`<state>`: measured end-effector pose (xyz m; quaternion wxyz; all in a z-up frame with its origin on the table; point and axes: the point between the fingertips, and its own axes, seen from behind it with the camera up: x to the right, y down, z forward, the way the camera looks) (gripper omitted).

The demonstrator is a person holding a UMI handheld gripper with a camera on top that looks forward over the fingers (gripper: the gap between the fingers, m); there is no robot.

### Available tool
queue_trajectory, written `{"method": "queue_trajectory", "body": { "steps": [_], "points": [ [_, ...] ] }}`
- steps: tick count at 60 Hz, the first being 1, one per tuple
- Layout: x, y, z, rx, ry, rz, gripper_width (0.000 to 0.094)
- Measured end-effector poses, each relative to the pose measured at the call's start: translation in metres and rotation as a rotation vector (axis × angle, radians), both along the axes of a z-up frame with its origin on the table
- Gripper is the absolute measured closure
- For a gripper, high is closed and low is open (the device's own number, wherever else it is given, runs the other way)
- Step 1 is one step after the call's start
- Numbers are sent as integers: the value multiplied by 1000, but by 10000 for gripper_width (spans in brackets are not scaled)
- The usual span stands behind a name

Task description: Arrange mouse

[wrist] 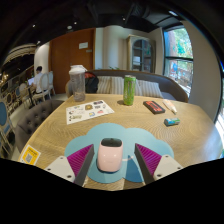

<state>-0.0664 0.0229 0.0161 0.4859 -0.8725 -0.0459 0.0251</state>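
— What is the setting?
— A lounge-like room with a wooden door, a window onto greenery and a grey sofa behind a round wooden table (130,125) in the foreground.

— Where is the mouse?
— One white and pink computer mouse (110,155) lies on a light-blue cloud-shaped mat (103,135) at the table's near edge, right between the gripper (110,160)'s two fingers. The magenta pads (78,157) stand apart at either side of it with a gap showing, so the fingers are spread and not pressing on it.

— Any writing to read?
— One printed sheet (88,110) lies beyond the mat, its text too small to make out. A yellow card (30,154) with a dark mark sits near the left finger, also unreadable.

— What else is on the table?
— One green cylindrical can (129,89) and one clear plastic pitcher (77,82) stand upright at the far side, well apart. To the right lie one dark flat rectangular item (153,106), one white marker (170,104) and one small teal object (172,121). Nothing lies between the mouse and the fingers
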Motion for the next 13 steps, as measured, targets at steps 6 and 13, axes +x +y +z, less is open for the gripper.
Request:
{"method": "queue_trajectory", "body": {
  "steps": [6,13],
  "points": [
    [-2,-23,11,19,29,39,96],
    [-4,-57,18,19,69,85,99]
  ]
}}
